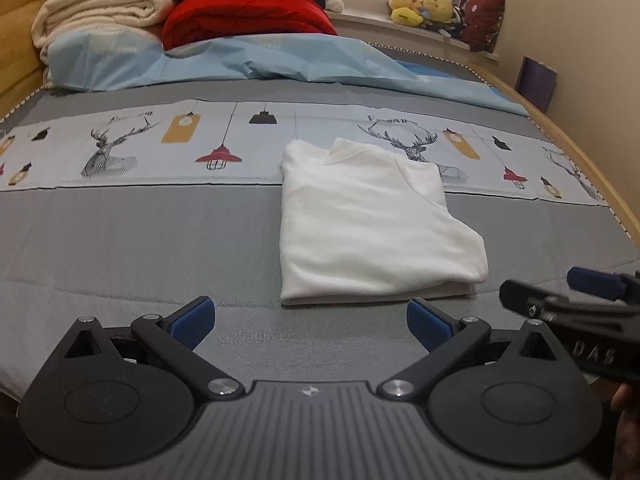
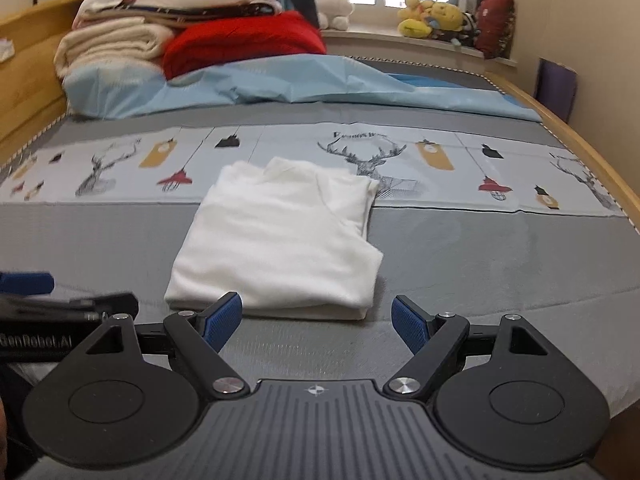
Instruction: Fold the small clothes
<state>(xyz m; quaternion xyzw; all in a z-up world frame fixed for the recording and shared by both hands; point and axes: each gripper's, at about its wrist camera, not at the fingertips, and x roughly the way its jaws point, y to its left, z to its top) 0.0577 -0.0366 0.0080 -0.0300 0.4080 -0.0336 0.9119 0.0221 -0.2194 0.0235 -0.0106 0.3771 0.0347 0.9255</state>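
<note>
The bed (image 1: 120, 240) fills both views, its grey cover crossed by a pale printed band (image 1: 120, 148) of deer heads and hanging lamps. At the far end a light blue sheet (image 1: 240, 60) lies rumpled beneath a stack of folded bedding (image 1: 100, 8) and a red blanket (image 1: 248, 16), with soft toys (image 1: 424, 8) along the window sill beyond.

The task's garment, a small white top (image 1: 368, 220), lies flat on the cover, its far edge and collar reaching onto the printed band. It is already doubled into a neat, roughly rectangular packet, the near edge showing stacked layers, with one looser corner jutting out at the near right.

The left gripper (image 1: 310, 322) sits just short of the packet's near edge and somewhat to its left, fingers spread wide with nothing between them. The right gripper (image 2: 316, 322) faces the same near edge more squarely, fingers likewise wide apart and empty, the near left finger (image 2: 222, 320) overlapping the cloth's edge in view, though whether it touches I cannot tell. Each gripper shows at the edge of the other's view, so the two are side by side.

Judging by this, the folding looks largely done and both grippers are free of the cloth. The next move likely calls either for one more fold, with each gripper pinching a near corner and carrying it towards the collar, or for tidying the stray corner.
</note>
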